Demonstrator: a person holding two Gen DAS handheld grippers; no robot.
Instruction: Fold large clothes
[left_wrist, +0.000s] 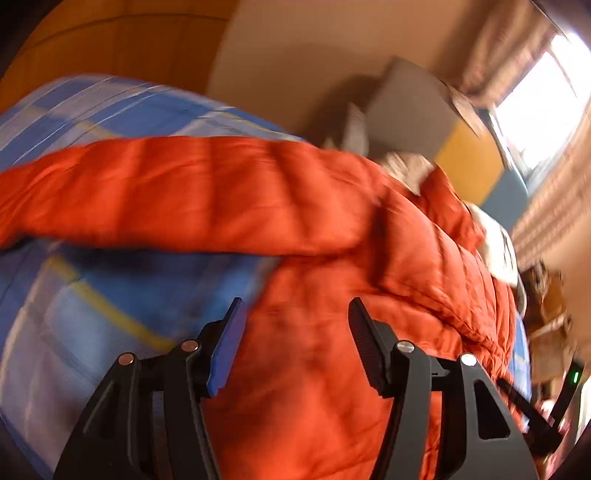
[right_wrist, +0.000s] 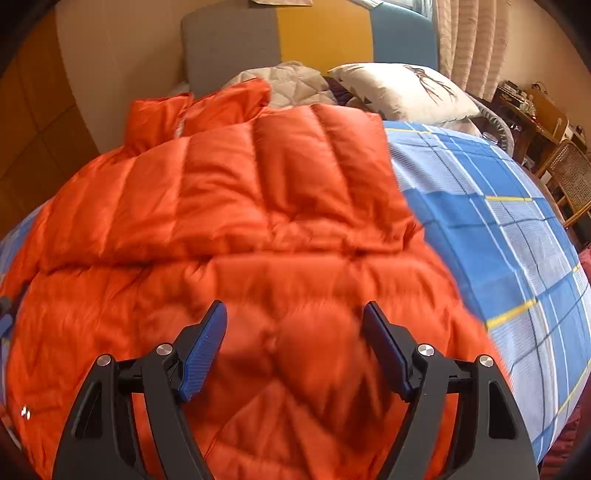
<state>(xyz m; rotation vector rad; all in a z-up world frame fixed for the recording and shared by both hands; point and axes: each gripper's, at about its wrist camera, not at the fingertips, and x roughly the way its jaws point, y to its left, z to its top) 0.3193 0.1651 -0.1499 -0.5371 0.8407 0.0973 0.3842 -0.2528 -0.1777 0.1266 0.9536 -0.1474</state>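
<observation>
Showing pillow (right_wrist: 406, 90), right wrist view only

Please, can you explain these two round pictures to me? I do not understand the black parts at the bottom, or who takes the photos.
No robot here: a person carries a two-finger tool in each hand, each with a wide-angle camera looking along its fingers. One picture comes from the left hand-held gripper, the other from the right hand-held gripper. The black parts are their fingers. Both stand open and hold nothing. Below them an orange puffer jacket lies on a bed with a blue checked sheet. A pillow lies near the headboard.
</observation>
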